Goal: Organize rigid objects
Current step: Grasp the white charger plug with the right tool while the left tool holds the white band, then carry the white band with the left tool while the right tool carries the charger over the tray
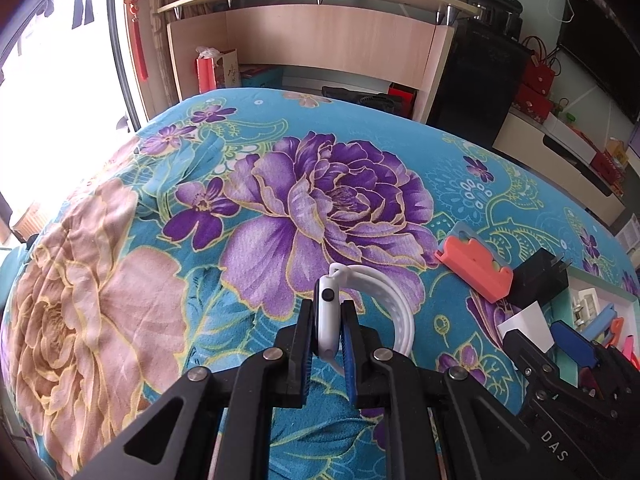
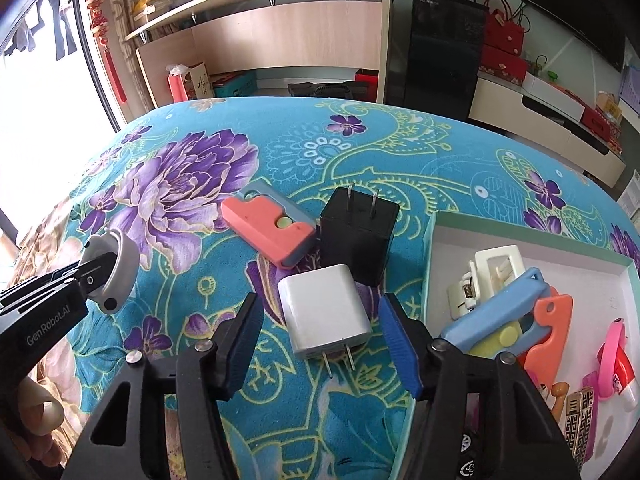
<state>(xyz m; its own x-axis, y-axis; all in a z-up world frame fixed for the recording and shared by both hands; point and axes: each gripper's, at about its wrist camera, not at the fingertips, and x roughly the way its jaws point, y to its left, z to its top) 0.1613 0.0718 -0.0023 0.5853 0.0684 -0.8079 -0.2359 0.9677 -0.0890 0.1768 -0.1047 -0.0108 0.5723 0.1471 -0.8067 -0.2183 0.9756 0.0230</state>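
My left gripper (image 1: pixel 327 330) is shut on a white smartwatch (image 1: pixel 328 320), its white strap (image 1: pixel 396 312) curling to the right; it also shows in the right wrist view (image 2: pixel 116 276). My right gripper (image 2: pixel 318 334) is open, its fingers on either side of a white charger plug (image 2: pixel 324 316) lying on the floral cloth. A black charger plug (image 2: pixel 358 232) stands just behind it. A coral and blue folding cutter (image 2: pixel 268 228) lies to its left. A green-rimmed tray (image 2: pixel 432 248) at the right holds a white hair clip (image 2: pixel 492 276), blue and coral cutters and small items.
The table is covered by a turquoise cloth (image 1: pixel 200 240) with purple and pink flowers. Behind it stand a wooden counter (image 1: pixel 320 40), a black cabinet (image 1: pixel 476 80) and red gift bags (image 2: pixel 504 44). A bright window lies at the left.
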